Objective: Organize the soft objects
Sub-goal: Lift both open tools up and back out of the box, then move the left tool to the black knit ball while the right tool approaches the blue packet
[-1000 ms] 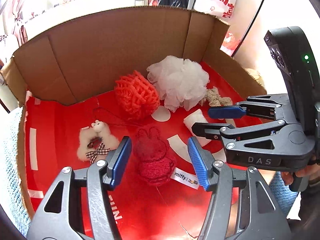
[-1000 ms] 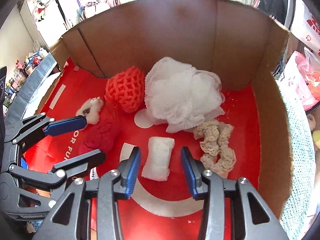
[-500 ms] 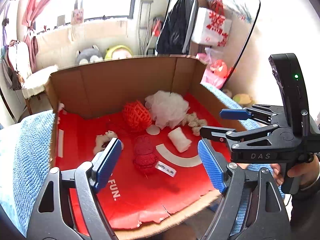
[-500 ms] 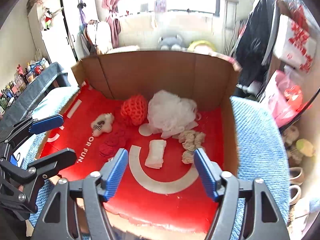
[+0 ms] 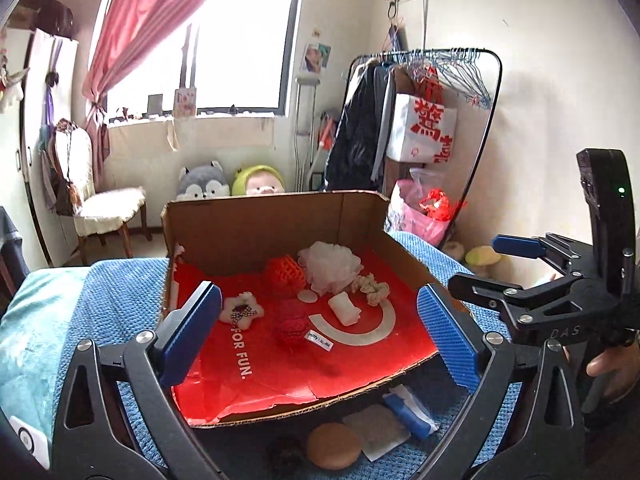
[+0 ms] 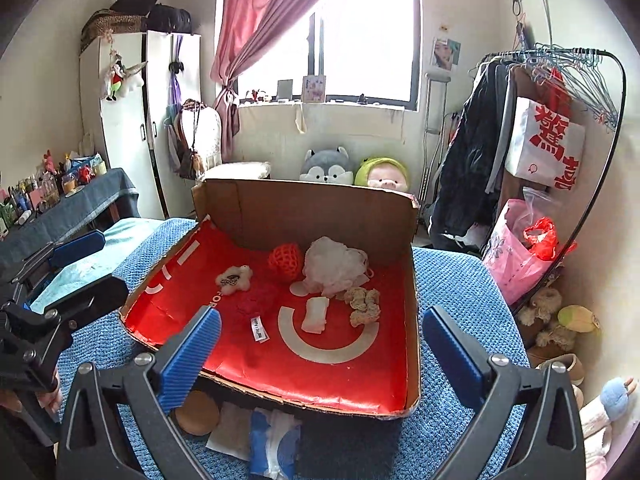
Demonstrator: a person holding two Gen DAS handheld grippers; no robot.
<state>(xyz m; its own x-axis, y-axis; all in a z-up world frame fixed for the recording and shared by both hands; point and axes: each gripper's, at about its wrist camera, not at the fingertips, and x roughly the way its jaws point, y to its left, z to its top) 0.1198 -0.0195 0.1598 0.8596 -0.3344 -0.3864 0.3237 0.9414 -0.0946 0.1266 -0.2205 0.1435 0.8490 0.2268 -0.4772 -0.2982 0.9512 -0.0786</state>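
Inside the red-lined cardboard box (image 6: pixel 412 320) on the blue knitted blanket (image 6: pixel 452 280) we see the white mesh bath pouf (image 6: pixel 334 264), orange net ball (image 6: pixel 285 262) and red plush bunny (image 5: pixel 292 322). We hold left gripper (image 5: pixel 320 332) and right gripper (image 6: pixel 320 356) spread wide, both empty.

the box wall (image 6: pixel 304 208) hides the plush toys' (image 6: pixel 328 166) lower halves; the tag's (image 6: pixel 259 328) print is unreadable.

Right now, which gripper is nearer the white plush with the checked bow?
Left. The left gripper hangs open before the box's left half, where the white plush lies; the right gripper, also open, faces the right half.
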